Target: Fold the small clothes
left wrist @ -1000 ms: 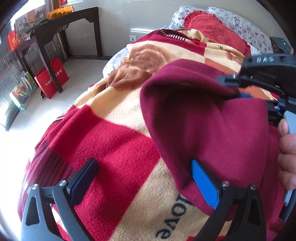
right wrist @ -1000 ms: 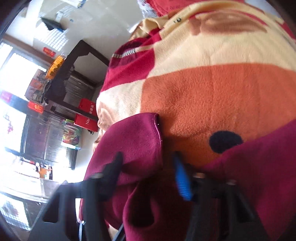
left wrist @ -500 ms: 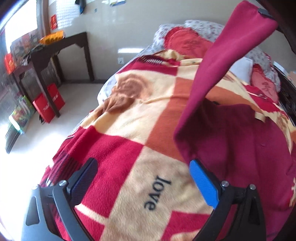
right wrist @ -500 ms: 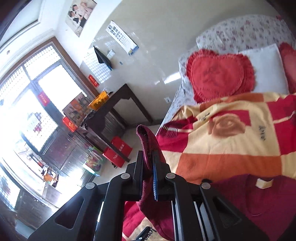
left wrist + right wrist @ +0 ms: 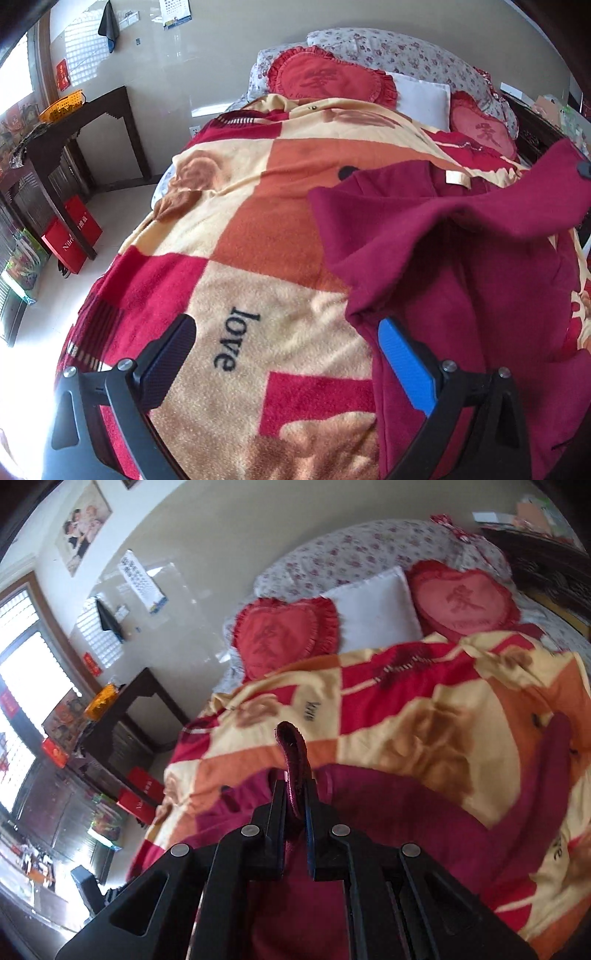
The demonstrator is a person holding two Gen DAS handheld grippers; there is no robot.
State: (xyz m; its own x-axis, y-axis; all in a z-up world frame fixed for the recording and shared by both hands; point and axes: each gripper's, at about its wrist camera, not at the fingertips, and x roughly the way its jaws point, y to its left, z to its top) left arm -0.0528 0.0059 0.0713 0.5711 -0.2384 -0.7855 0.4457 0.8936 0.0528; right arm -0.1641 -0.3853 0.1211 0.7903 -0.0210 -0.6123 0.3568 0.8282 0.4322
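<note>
So there's one piece of clothing here, a maroon fleece top (image 5: 461,280), lying on the right half of the bed on a patchwork blanket (image 5: 258,229) in red, orange and cream with "love" printed on it. One corner of the top is lifted up off the rest. Two grippers: the left gripper (image 5: 284,354) has its fingers spread wide with nothing between them, hovering over the blanket with the blue pad just beside the top's near edge. The right gripper (image 5: 295,805) is pinched tight on a fold of the top's hem, which sticks up between the fingers.

At the head of the bed I count two red heart cushions (image 5: 284,635) with one white pillow (image 5: 373,609) between them, all against a floral bedspread (image 5: 406,55). Room-wise: a dark wooden table (image 5: 74,125) by the window with one orange basket (image 5: 61,105) on top, two red gift bags (image 5: 72,234) on the white floor under it, a calendar (image 5: 142,581) and a framed photo (image 5: 83,526) on the wall
</note>
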